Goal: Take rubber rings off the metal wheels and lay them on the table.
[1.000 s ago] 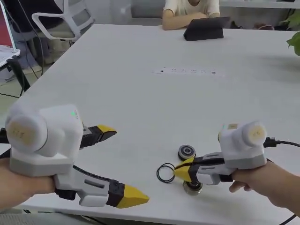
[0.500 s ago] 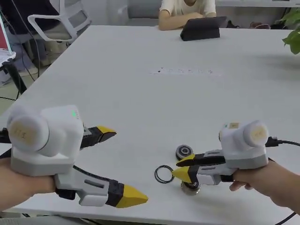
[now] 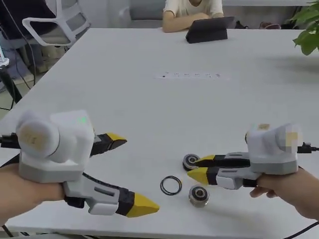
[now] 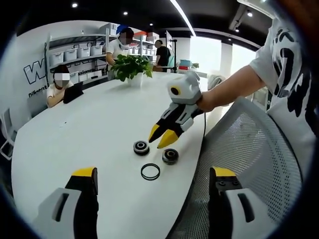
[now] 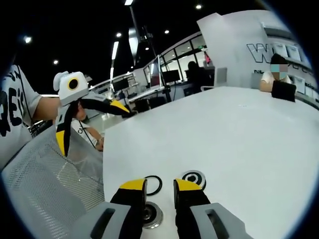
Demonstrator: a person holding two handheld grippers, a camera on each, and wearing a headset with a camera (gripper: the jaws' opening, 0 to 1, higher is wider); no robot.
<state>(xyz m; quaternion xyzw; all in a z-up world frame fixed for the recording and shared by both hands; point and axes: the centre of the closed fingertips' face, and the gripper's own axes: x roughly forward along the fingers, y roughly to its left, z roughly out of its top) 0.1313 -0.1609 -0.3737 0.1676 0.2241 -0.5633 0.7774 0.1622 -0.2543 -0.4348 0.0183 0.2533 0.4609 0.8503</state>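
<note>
One rubber ring (image 3: 171, 185) off, lying flat on the white table (image 3: 149, 99) close to the near edge, touching nothing. Two metal wheels flat beside it: near wheel (image 3: 199, 194) just right of the ring, far wheel (image 3: 191, 161) right of it and a bit farther. Far wheel's rim looks dark; can't tell if it's rubber.

Right gripper (image 3: 203, 167) comes in from the right, tips pointing left, over the gap between the two wheels and right by the far one; can't tell if it touches. Jaws a narrow gap apart, nothing between them. The right gripper view puts the ring and both wheels just ahead of its tips.

Left gripper (image 3: 130, 173) well left of the ring, jaws spread wide, empty, aimed right toward the parts.

Farther out: power strip (image 3: 192, 75) mid-table, a person (image 3: 192, 11) seated at the far end behind a dark tablet (image 3: 207, 29), office chair (image 3: 60, 22) far left, plant leaves (image 3: 305, 30) far right.
</note>
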